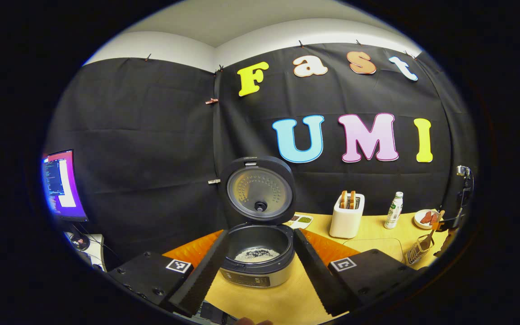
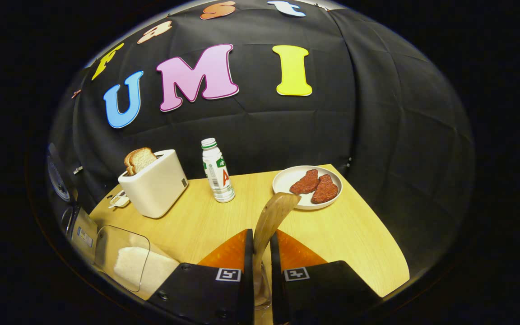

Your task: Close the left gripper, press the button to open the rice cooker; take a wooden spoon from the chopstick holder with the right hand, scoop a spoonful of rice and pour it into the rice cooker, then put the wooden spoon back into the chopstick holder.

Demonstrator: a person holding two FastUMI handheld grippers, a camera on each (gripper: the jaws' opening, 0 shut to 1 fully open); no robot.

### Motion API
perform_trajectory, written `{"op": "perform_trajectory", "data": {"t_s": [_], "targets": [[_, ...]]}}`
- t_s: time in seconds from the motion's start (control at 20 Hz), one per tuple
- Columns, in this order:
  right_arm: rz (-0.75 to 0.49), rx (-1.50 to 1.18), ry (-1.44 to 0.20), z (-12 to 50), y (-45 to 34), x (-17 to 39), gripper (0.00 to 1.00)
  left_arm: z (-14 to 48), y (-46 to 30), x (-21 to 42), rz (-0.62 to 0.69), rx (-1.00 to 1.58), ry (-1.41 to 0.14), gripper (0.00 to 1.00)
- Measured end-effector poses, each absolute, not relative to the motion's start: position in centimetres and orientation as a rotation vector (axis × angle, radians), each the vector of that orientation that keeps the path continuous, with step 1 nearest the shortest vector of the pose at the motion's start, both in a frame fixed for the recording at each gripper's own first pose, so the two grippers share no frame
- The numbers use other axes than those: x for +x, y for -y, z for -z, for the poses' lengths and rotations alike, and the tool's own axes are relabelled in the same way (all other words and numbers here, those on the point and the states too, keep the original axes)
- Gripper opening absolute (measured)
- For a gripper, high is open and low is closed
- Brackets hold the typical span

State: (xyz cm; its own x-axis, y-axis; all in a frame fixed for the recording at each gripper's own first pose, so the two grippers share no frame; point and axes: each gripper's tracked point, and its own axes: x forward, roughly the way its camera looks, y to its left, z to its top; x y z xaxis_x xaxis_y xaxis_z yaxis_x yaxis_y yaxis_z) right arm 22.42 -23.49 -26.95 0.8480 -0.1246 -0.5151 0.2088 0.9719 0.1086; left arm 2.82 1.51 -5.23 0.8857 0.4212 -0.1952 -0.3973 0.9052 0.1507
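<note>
Left gripper [image 1: 257, 264] spread wide, fingers flanking the rice cooker [image 1: 257, 259] at centre, aimed level at it. Lid [image 1: 258, 189] swung up toward 12 o'clock, grains of rice [image 1: 256, 255] lying in the pot. Toaster [image 1: 347, 215] at 3 o'clock of the cooker, then bottle [image 1: 393, 210], plate [image 1: 426, 218], and wire holder [image 1: 418, 250] near the table edge. In the right gripper view, clear box of rice [image 2: 129, 264] at 9 o'clock. Right gripper [image 2: 260, 266] clamped narrow on the wooden spoon [image 2: 271, 216], both fingers pressing the handle; long axis upright, bowl end tipped toward 1 o'clock, overlapping the plate's rim. Gripper pointed forward over the table [image 2: 355, 239].
</note>
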Motion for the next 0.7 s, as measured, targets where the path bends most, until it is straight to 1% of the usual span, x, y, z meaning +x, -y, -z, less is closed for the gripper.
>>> {"op": "perform_trajectory", "data": {"t_s": [0.05,0.1,0.2,0.35,0.7], "targets": [[0.163,0.161,-0.535,27.1,22.9,22.6,0.16,5.2,-1.5,2.9,-0.424,0.109,-0.226,0.96],[0.15,0.148,-0.537,26.8,22.5,22.6,0.11,5.2,-1.5,2.9,-0.422,0.109,-0.226,0.96],[0.131,0.124,-0.542,26.6,21.9,22.3,0.1,5.1,-1.6,2.9,-0.42,0.11,-0.223,0.96],[0.154,0.138,-0.519,25.4,22.2,21.7,0.1,5.2,-1.9,2.7,-0.419,0.107,-0.226,0.96],[0.174,0.114,-0.385,19.5,21.7,20.2,0.09,5.2,-2.0,3.1,-0.385,0.092,-0.216,0.96]]}}
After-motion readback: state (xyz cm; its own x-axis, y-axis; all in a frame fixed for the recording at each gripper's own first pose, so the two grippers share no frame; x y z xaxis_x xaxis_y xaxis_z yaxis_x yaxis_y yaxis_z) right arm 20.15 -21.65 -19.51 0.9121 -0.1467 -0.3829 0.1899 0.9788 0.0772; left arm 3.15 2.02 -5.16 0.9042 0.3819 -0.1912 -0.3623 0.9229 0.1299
